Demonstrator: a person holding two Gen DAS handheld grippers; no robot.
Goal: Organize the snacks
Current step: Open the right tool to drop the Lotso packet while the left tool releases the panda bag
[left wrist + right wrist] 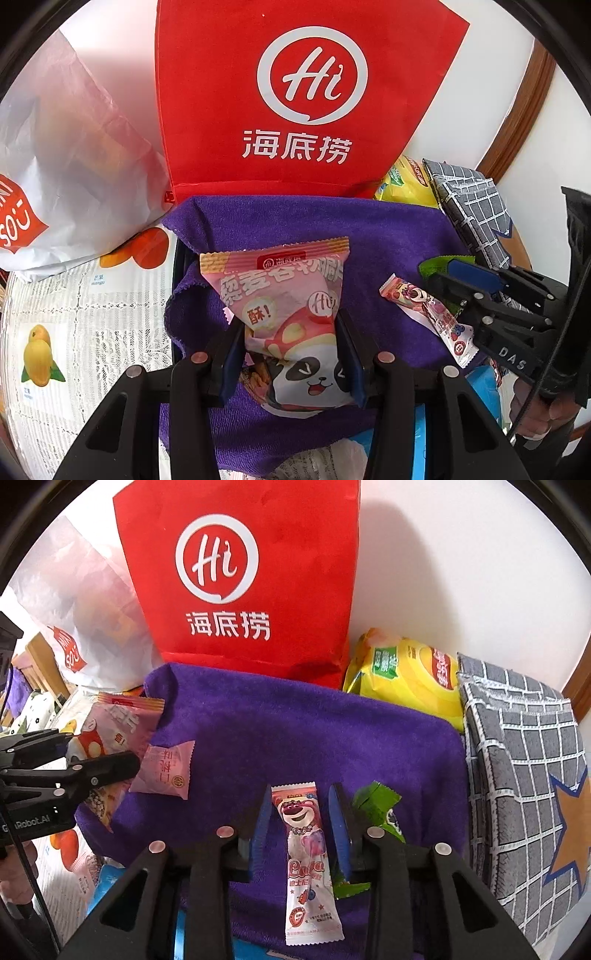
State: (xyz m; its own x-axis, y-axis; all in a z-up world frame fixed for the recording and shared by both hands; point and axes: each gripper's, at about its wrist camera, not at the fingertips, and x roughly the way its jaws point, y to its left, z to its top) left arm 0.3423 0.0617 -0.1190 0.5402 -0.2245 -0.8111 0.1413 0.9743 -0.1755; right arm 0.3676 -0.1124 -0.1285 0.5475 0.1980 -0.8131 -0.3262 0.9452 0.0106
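- The left claw (291, 343) is clamped on the pink panda snack packet (291, 317), pads pressed into both of its sides, so that one is properly gripped low down while its top edge sticks out past the fingertips.
- The right claw (301, 827) is let go: the lollipop stick pack (308, 864) lies flat on the purple towel (295, 723) between its blue pads, with a gap visible on each side.
- So the lollipop looks freshly set down, probably; the claw is best backed straight out so the wrapper isn't dragged along.
- The green wrapper (376, 805) sits just outside the right pad, and could easily be nudged if the claw is swung sideways.
- A small pink sachet (164, 771) lies off to the left of the right claw, close to the left claw's tip.
- The panda packet is best set down beside the others, not on top of them.
- The red bag (240, 579) stands straight ahead, beyond the towel.
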